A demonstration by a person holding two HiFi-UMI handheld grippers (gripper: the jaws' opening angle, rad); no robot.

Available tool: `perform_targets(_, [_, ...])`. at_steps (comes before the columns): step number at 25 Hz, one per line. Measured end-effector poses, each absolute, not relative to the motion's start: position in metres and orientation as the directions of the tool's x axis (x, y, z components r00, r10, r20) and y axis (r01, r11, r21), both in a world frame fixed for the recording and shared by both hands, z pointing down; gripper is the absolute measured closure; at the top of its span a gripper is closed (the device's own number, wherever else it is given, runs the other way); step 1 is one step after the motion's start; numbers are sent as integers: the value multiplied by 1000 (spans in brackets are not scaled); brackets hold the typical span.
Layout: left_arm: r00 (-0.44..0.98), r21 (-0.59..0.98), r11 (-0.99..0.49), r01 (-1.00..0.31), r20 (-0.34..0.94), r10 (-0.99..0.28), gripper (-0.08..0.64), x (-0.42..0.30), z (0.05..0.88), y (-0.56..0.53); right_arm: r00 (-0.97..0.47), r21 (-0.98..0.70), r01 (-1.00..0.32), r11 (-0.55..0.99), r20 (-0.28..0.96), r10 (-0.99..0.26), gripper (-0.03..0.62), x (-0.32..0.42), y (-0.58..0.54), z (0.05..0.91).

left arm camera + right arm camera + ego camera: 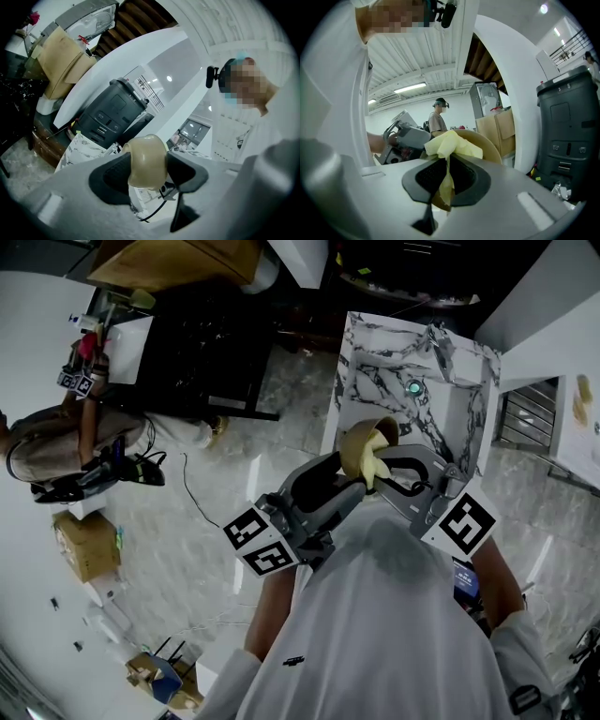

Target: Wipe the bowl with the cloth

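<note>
The bowl [486,143] sits mostly hidden — behind cloth [453,145] and right claw [446,176].

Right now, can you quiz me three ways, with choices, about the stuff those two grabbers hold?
1. Where is the round tan bowl? A on the floor; B in the left gripper; C on a shelf.
2. What colour is the crumpled cloth? A yellow; B blue; C red.
3. How are the right gripper's jaws? A open, empty; B shut on the cloth; C shut on a spoon.
Answers: B, its jaws clamp the bowl's rim; A, it shows pale yellow; B, cloth is pinched between them.
</note>
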State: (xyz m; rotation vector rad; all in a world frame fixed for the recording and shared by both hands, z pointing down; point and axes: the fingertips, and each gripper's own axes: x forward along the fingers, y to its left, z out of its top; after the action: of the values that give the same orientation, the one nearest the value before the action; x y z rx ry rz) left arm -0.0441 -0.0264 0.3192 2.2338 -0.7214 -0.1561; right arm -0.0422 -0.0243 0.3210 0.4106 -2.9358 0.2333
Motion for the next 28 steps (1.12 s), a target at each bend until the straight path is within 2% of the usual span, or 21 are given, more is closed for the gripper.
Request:
perform_targets(7, [829, 691, -558, -460, 107, -550, 313, -41, 315, -21, -868, 16, -413, 911, 298, -399, 565, -33, -45, 329])
perform_targets(10, [818, 720, -530, -448, 91, -568, 313, -45, 317, -22, -837, 28, -450, 893, 335, -433, 565, -31, -50, 339])
perform_targets(17, [803, 721, -516, -462, 94, -589, 313, -51, 317, -26, -828, 14, -403, 915, 420, -371, 566, -31, -36, 356])
perform_targets(21, [795, 722, -511, -466, 88, -600, 313, -51, 318, -29, -867, -22, -330, 944, 402, -294, 566, -36, -20, 356])
perform_targets(24, [803, 683, -534, -498, 131, -581, 313, -46, 322, -26, -898, -54, -278, 959, 368, -240, 566, -39, -9, 352])
perform_targets(28, [826, 641, -567, -517, 201, -526, 313, -33, 333, -17, -938, -100, -274, 957, 247, -243, 568, -36, -13, 340])
